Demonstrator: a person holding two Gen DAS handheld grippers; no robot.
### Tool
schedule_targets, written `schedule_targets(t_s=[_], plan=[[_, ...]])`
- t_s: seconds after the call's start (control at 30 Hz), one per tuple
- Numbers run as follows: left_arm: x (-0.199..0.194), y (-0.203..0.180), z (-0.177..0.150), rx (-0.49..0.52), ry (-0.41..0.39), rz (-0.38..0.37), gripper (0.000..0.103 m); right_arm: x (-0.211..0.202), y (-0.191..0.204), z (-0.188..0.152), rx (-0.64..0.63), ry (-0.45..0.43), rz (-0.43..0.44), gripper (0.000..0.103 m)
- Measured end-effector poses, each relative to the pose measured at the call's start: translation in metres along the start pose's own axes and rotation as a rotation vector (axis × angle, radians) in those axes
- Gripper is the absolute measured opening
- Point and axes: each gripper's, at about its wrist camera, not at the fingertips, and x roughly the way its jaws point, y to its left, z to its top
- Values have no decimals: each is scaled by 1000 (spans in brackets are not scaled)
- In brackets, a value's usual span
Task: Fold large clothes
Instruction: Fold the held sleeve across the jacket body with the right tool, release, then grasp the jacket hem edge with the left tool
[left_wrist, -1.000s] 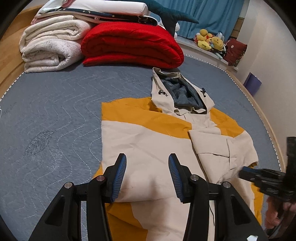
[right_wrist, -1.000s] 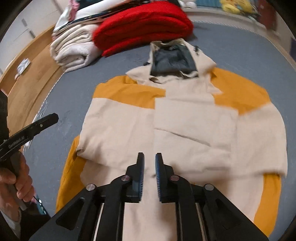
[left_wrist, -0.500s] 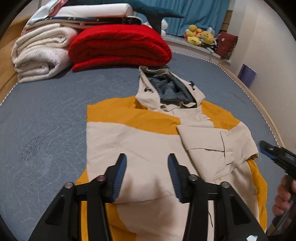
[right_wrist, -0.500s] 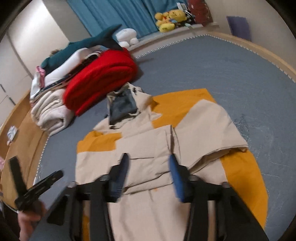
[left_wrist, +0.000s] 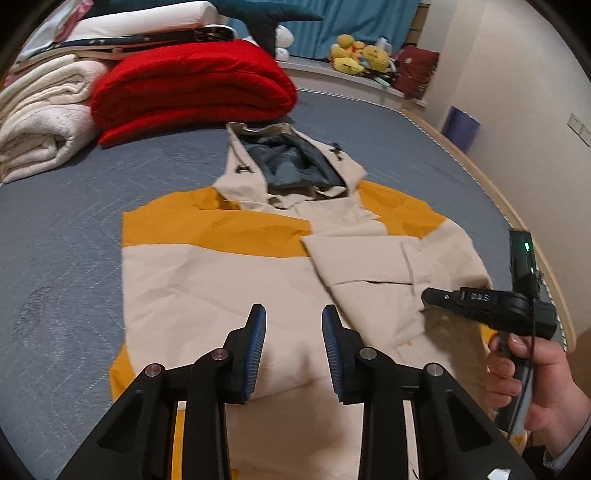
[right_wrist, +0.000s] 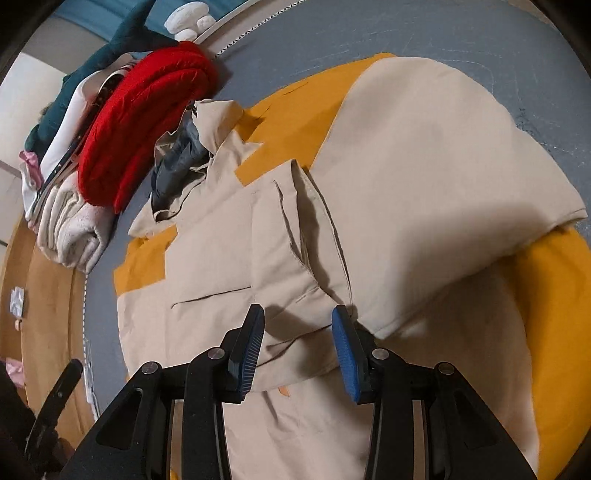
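Jacket (left_wrist: 229, 288) front and centre, cream and mustard yellow, spread flat on the grey quilted bed cover (left_wrist: 62, 229), its hood (left_wrist: 291, 166) pointing to the top of the frame with the grey lining showing. Both sleeves are folded in across the chest; the right-hand one (left_wrist: 388, 273) lies as a cream flap at centre right.

Left gripper (left_wrist: 293, 349) hovers low in the frame above the jacket's lower front, blue pads apart, jaws just been narrowing, nothing between them but air over cloth.

In the right wrist view, the right gripper (right_wrist: 298, 349) hangs over the folded sleeve edge (right_wrist: 295, 306). Its jaws have just been closing, yet a clear gap shows and the pads press on nothing. The left view catches it at the right edge, held in a hand (left_wrist: 532, 373), a green light on its body.

Upper left: a folded red blanket (left_wrist: 192, 85) beside rolled cream blankets (left_wrist: 40, 122). Yellow plush toys (left_wrist: 354, 55) sit on the far ledge before a blue curtain (left_wrist: 369, 18).
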Motion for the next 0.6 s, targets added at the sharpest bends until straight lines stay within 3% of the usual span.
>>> schedule_targets(t_s=[0.03,0.2,0.3,0.37,0.4,0.5,0.53,0.57,0.6], plan=[[0,-2,-1,7,2,-12,29,-4,6,0,-24,-21,7,1],[2,-12,-4,27,9,-45,32,-39,48,1,-124,-163,115,0],[5,-15,-6,42,18,-42,32,-50,58,6,-174,-221,-14,0],[5,-16,-8,59,18,-29,33,-46,50,12,-180,-232,-123,4],[6,-16,-8,65,19,-24,33,-37,41,15,-158,-194,-148,5],[6,-16,-8,64,22,-28,33,-8,12,18,-51,-38,-80,17],[6,-15,-7,59,21,-31,34,-2,7,18,-36,-14,-89,25],[6,-14,-7,54,22,-33,34,4,3,17,-31,3,-104,41],[6,-13,-6,49,23,-35,34,7,0,16,-28,6,-115,48]])
